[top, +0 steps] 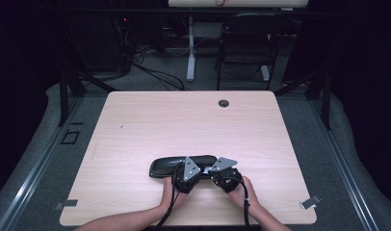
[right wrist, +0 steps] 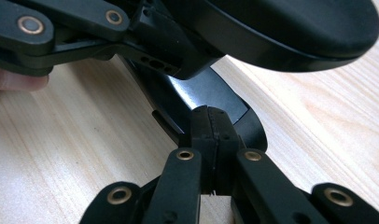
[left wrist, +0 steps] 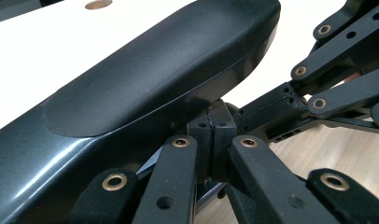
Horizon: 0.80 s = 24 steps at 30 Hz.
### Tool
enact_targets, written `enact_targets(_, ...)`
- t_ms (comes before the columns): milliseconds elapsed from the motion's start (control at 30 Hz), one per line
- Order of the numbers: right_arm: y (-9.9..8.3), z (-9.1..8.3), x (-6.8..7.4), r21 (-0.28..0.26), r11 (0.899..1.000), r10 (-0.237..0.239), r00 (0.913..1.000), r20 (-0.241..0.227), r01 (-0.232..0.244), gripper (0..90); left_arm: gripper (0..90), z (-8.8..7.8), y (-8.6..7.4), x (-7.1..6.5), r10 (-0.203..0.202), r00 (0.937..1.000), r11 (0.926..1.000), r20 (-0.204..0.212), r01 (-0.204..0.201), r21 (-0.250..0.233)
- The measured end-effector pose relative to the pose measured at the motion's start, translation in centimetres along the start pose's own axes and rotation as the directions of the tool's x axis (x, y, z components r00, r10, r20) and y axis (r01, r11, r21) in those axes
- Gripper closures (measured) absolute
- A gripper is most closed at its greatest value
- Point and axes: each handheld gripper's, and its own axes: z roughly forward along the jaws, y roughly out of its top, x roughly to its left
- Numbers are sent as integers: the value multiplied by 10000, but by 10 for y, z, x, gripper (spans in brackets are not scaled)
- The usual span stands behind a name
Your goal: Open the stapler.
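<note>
High view: a glossy black, elongated hard-shell case (top: 172, 166) is lying on the pale wood-grain table (top: 184, 120), near the person's edge and slightly left of centre. The left gripper (top: 193, 169) and right gripper (top: 214, 169) are converging on the case's right end, one hand behind each. Judgement: both are being placed there to work the same end of the case, perhaps its seam or lid. A small dark round grommet (top: 224, 103) is sitting at the far edge of the table.

Left gripper view: the left gripper (left wrist: 212, 122) is showing its jaws clenched together, tips tucked just under the lip of the case (left wrist: 145, 79). Whether they are pinching any edge, I cannot tell. The right gripper's linkage (left wrist: 327, 88) is crossing at right.

Right gripper view: the right gripper (right wrist: 210, 122) is also showing pads pressed together, tips against the lower shell (right wrist: 201, 93).

Contents: the case is opaque; what it is holding cannot be told.
</note>
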Motion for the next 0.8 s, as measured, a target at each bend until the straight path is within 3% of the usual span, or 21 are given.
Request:
enact_targets(400, 0, 1, 3, -50, 9998, -183, 9996, 197, 184, 900, 900, 4, 1, -5, -132, 9999, 9996, 5, 132, -234)
enact_targets(800, -2, 0, 0, -125, 9999, 79, 10000, 5, -79, 900, 900, 2, 0, -6, -392, 9992, 9981, -8, 391, -472)
